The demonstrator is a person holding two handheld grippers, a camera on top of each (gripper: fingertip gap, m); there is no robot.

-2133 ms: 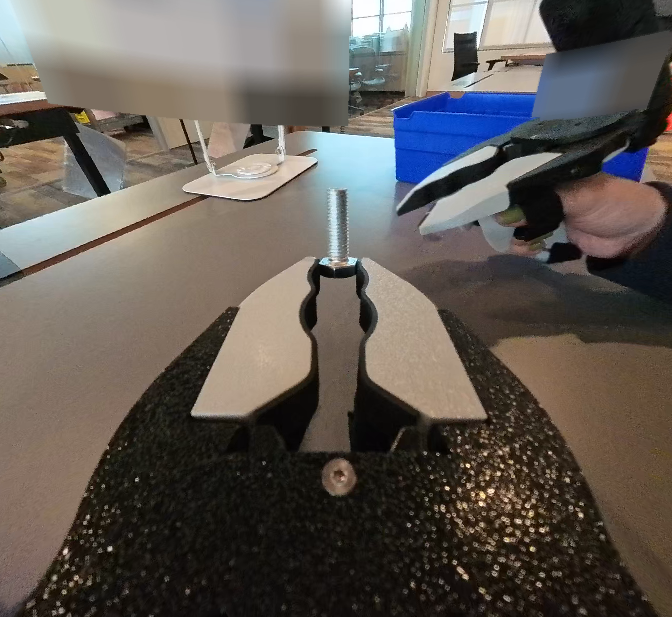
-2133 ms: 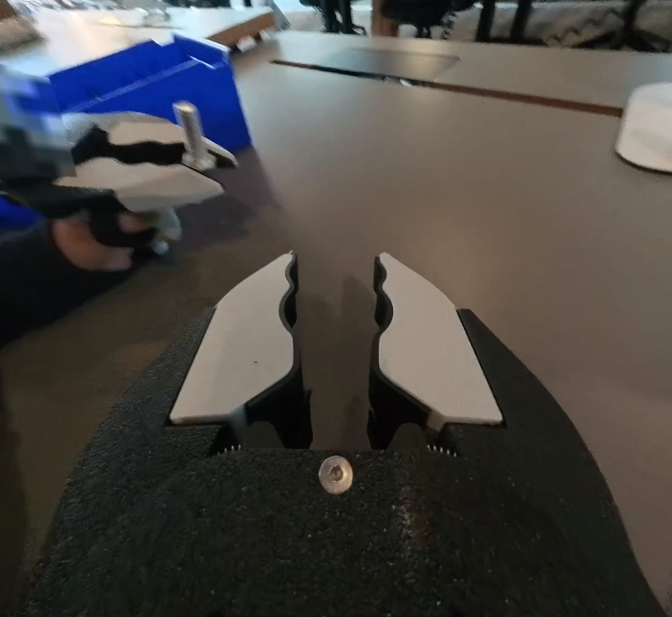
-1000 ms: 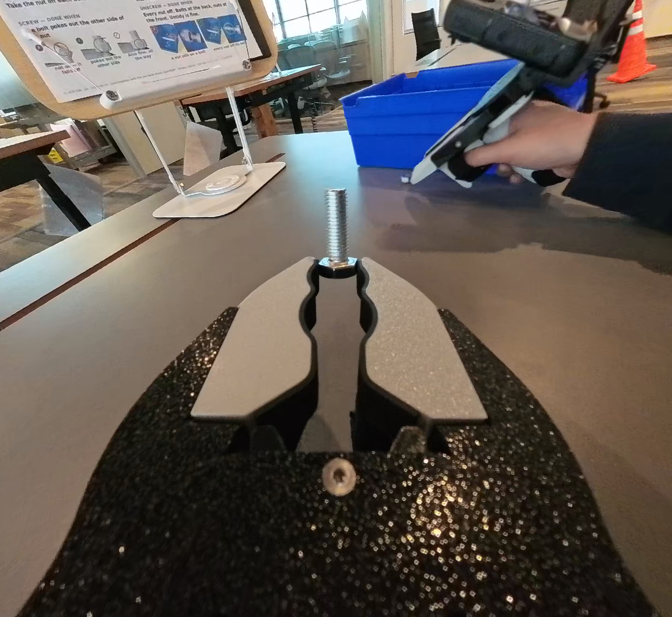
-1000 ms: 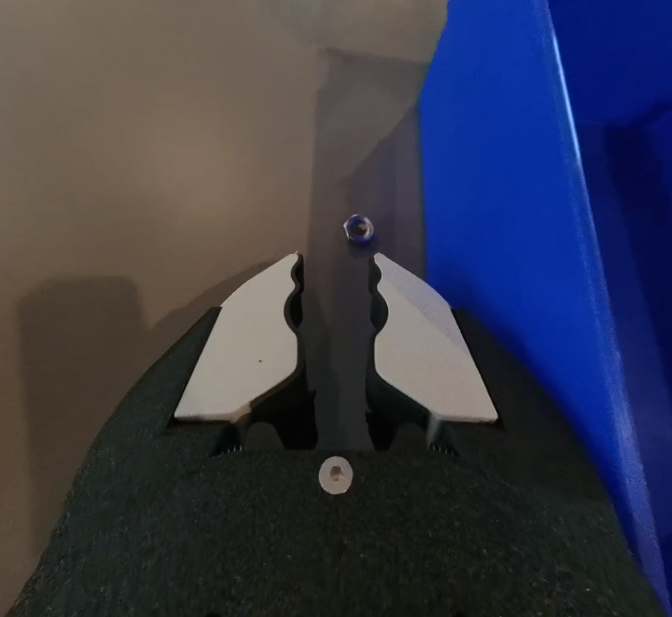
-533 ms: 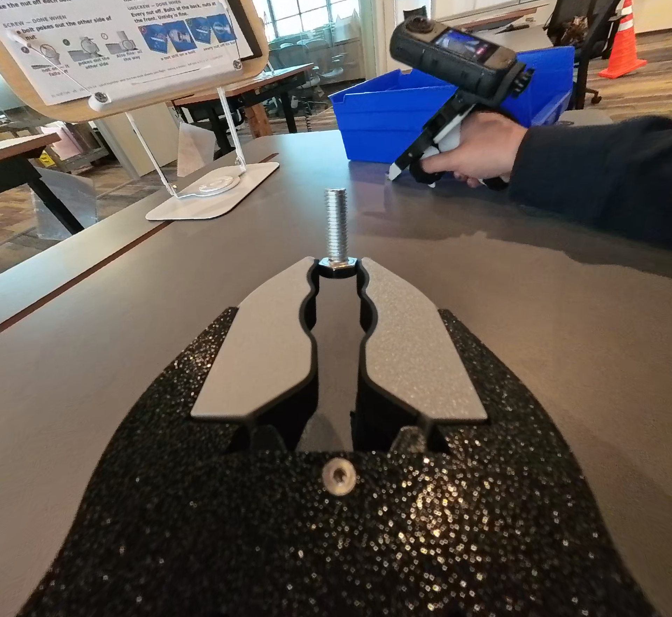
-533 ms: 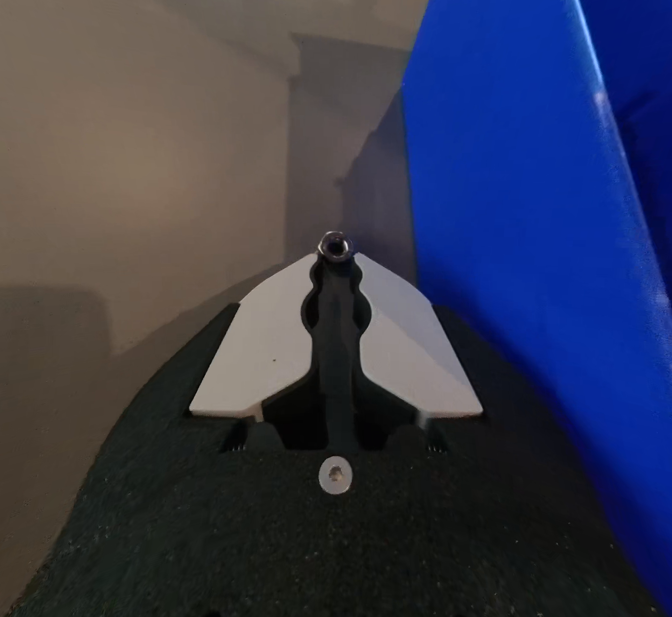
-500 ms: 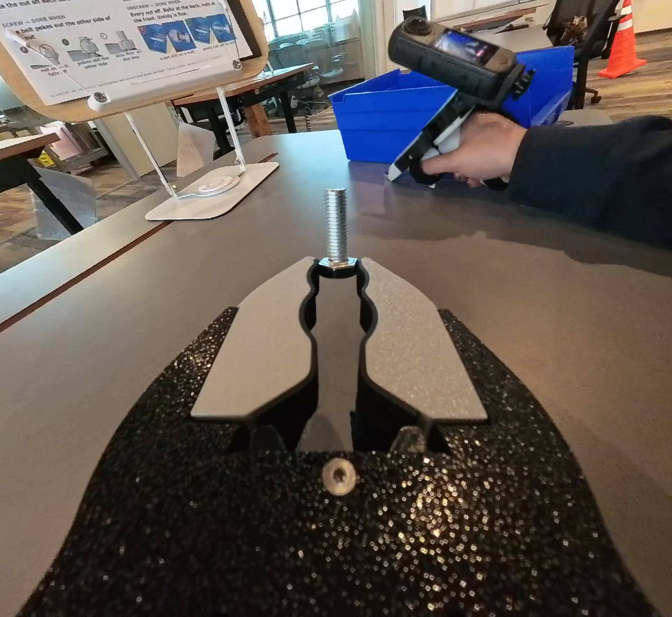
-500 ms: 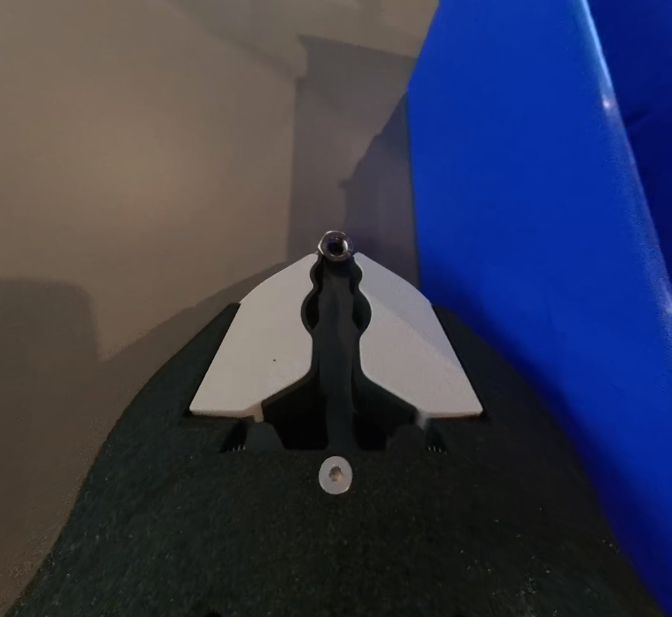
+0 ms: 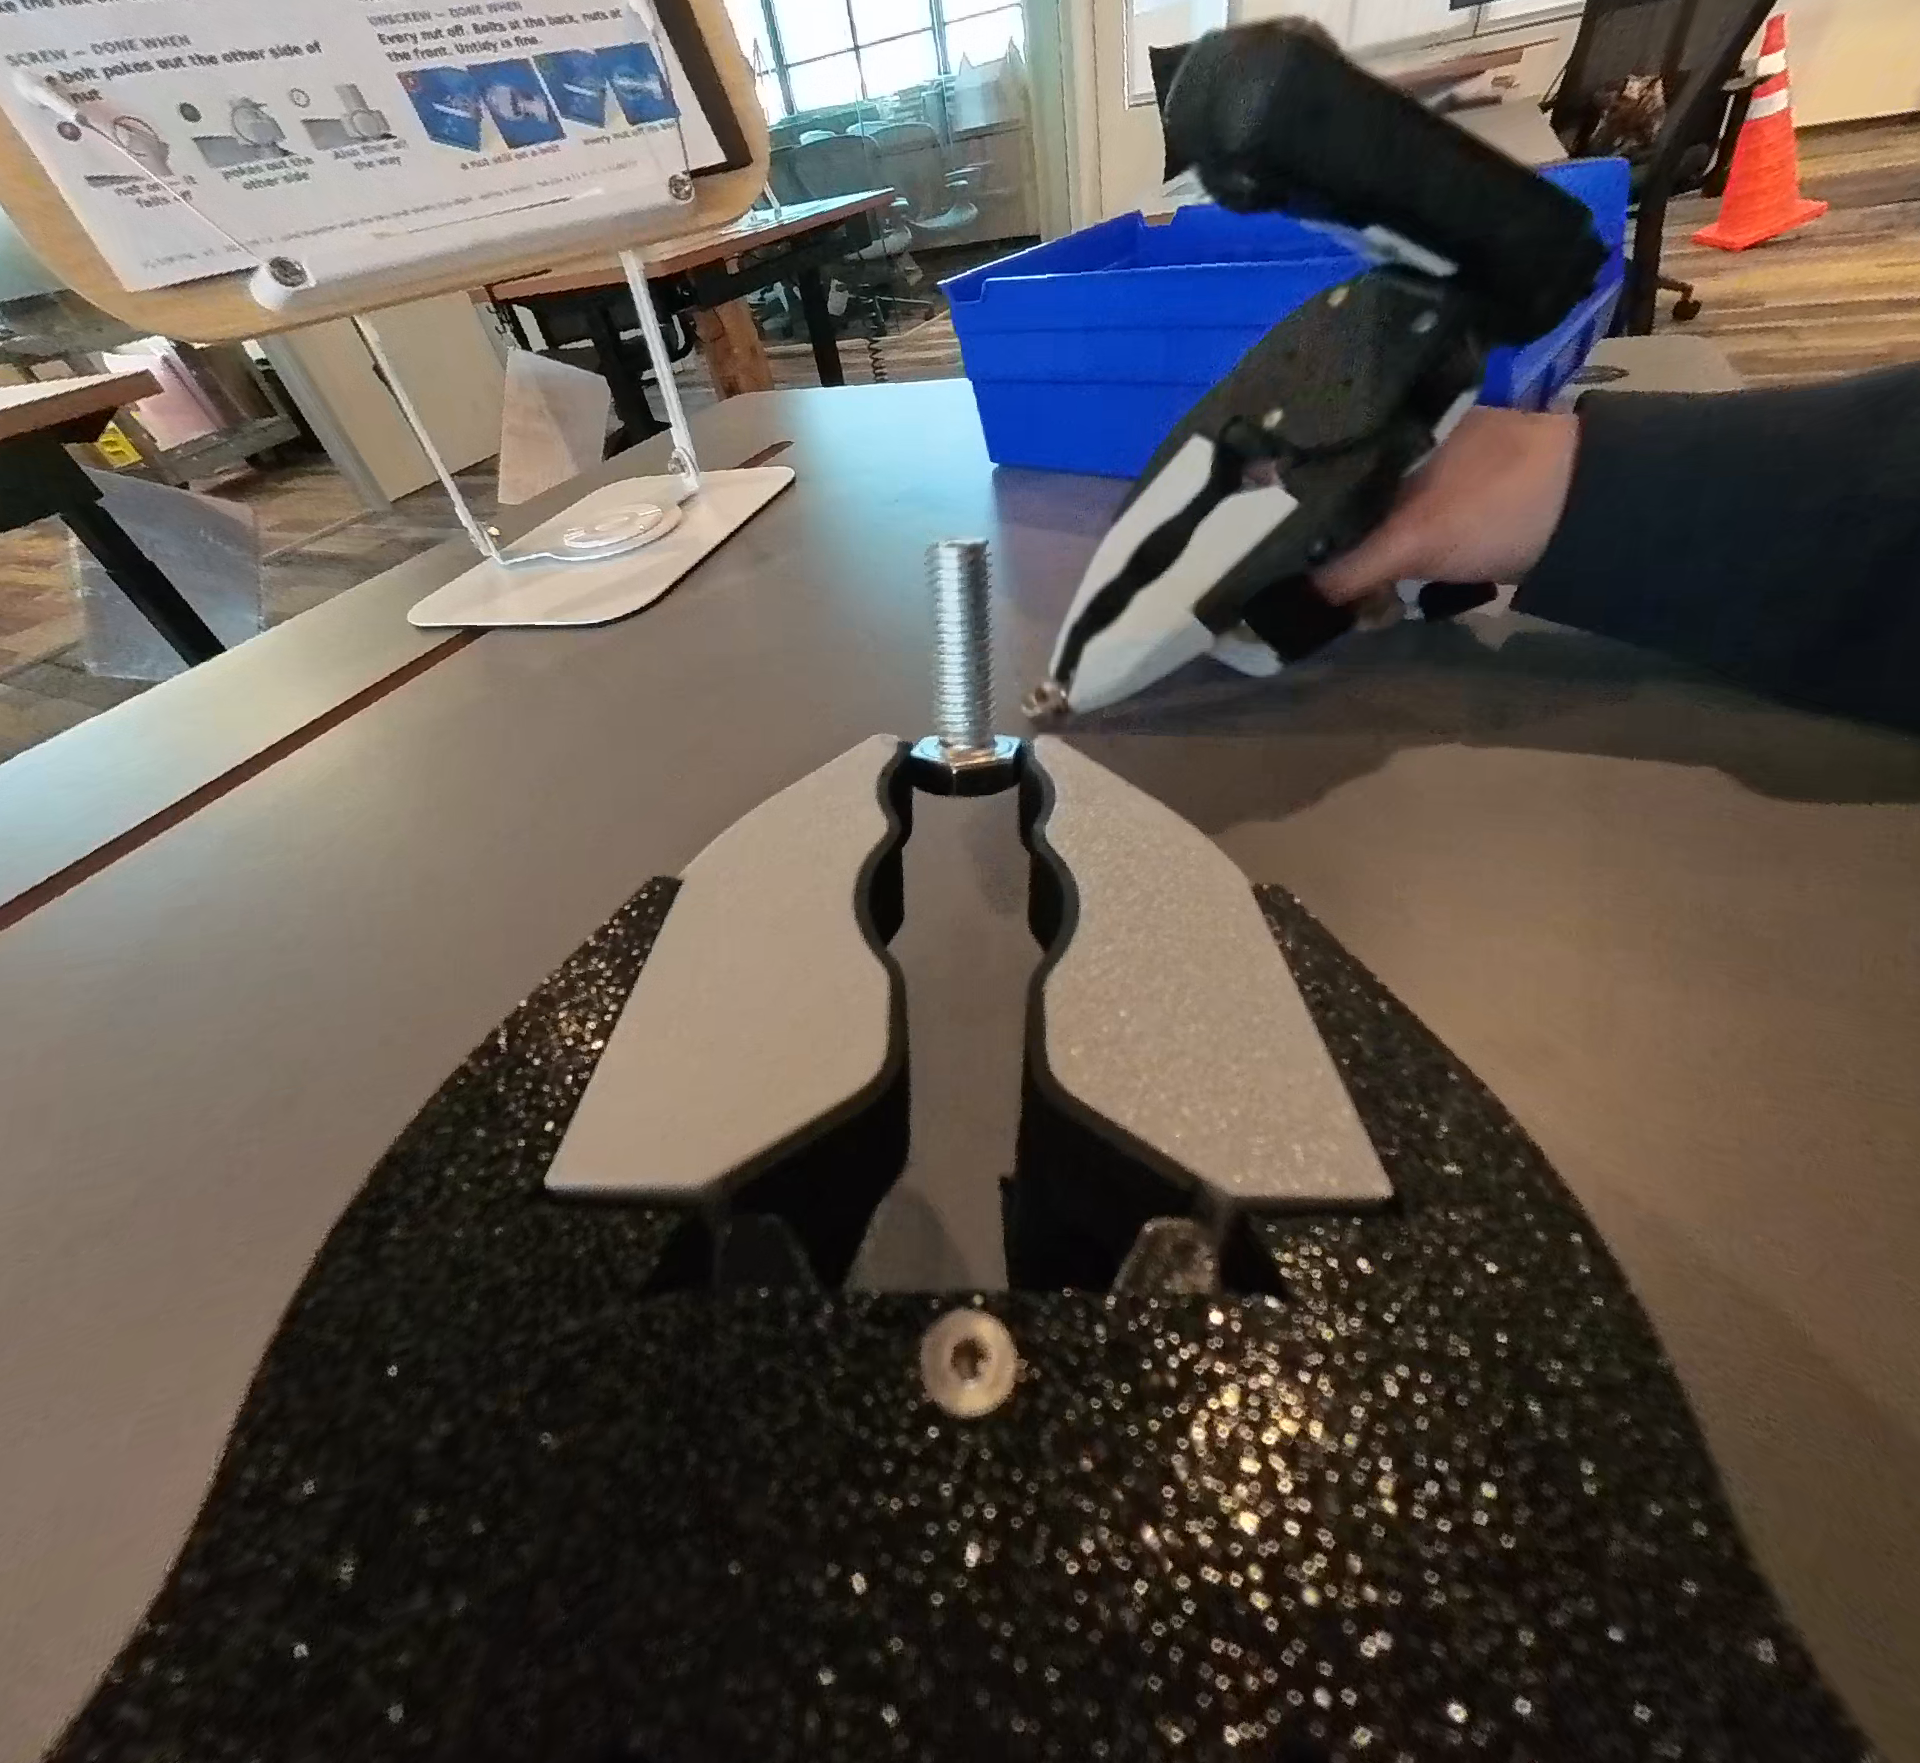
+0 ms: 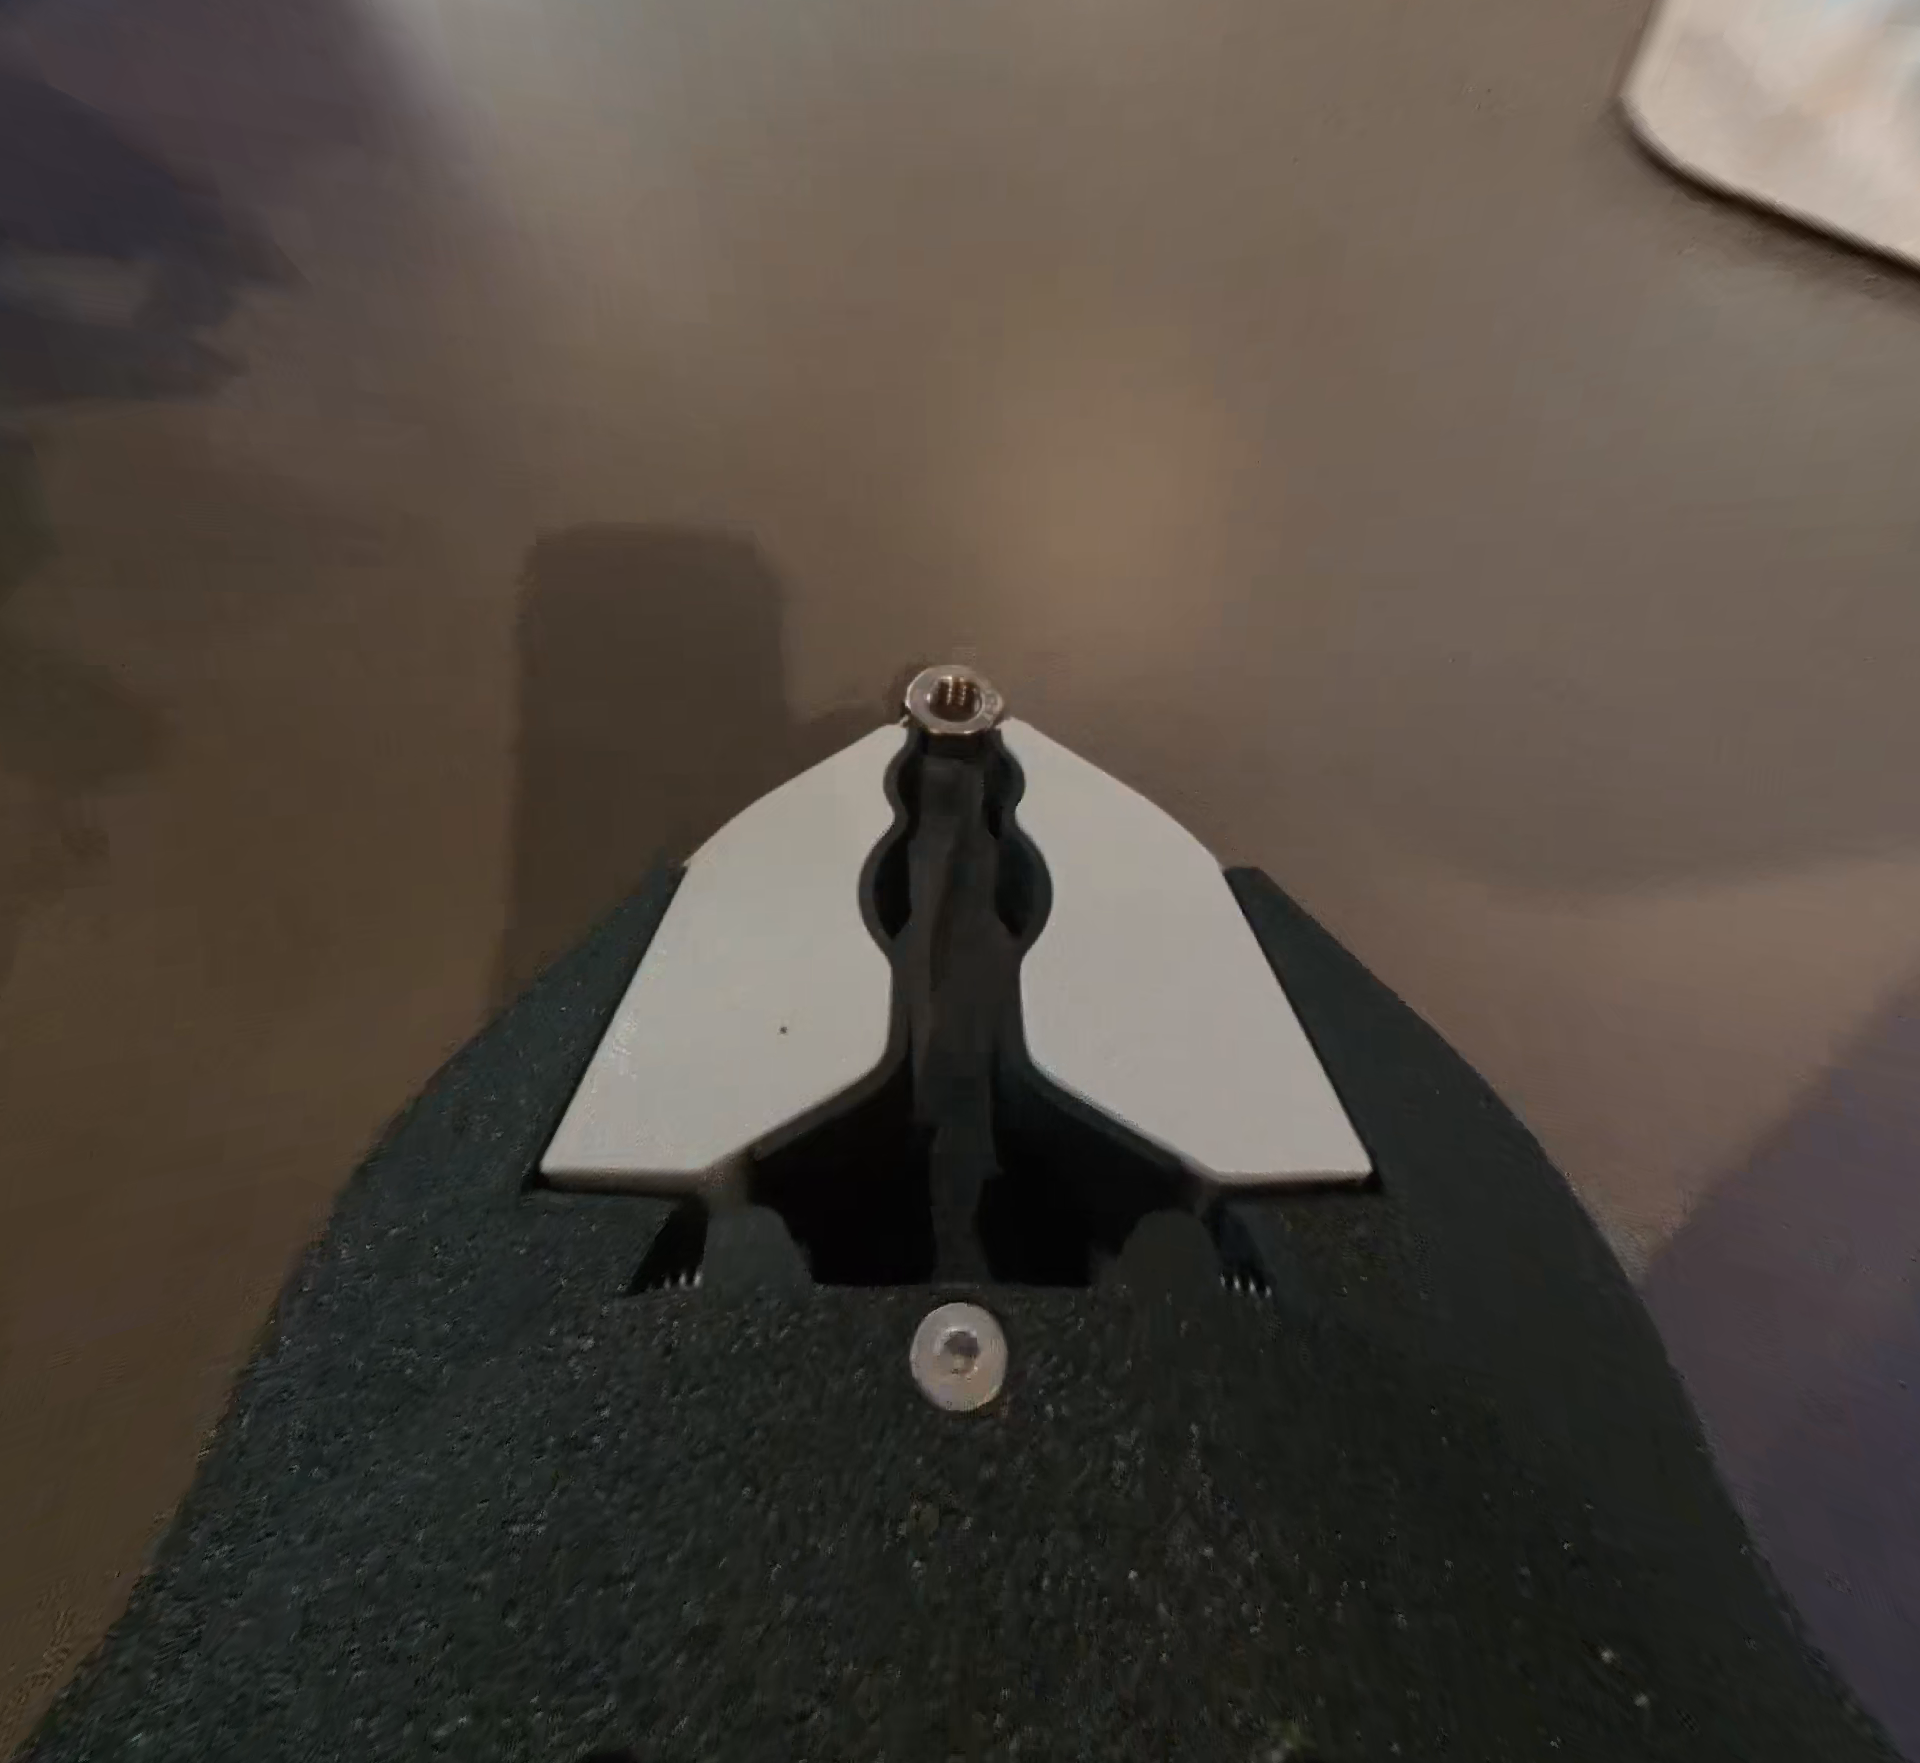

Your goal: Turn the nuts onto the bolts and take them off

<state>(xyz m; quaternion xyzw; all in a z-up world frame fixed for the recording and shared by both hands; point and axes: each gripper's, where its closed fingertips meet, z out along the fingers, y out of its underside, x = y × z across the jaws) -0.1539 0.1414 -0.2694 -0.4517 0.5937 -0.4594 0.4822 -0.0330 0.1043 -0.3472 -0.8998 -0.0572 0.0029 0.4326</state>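
A silver bolt (image 9: 961,643) stands upright on the grey table, threads up. My left gripper (image 9: 966,768) is shut on its hex head, holding it on the tabletop. My right gripper (image 10: 951,726) is shut on a small silver nut (image 10: 952,701) at its fingertips. In the left wrist view the right gripper (image 9: 1049,697), held by a hand in a dark sleeve, hovers just right of the bolt with the nut (image 9: 1039,701) near the bolt's lower threads, a little apart from it.
A blue bin (image 9: 1122,342) stands at the back right of the table. An instruction board on a clear stand with a white base (image 9: 603,560) stands at the back left; its base also shows in the right wrist view (image 10: 1808,72). An orange cone (image 9: 1761,144) is far off. Across from one pair of fingers to the other is roughly 15 cm.
My right gripper closed on the nut beside the blue bin, lifted it and carried it left to just beside the bolt. My left gripper and the bolt have not moved.
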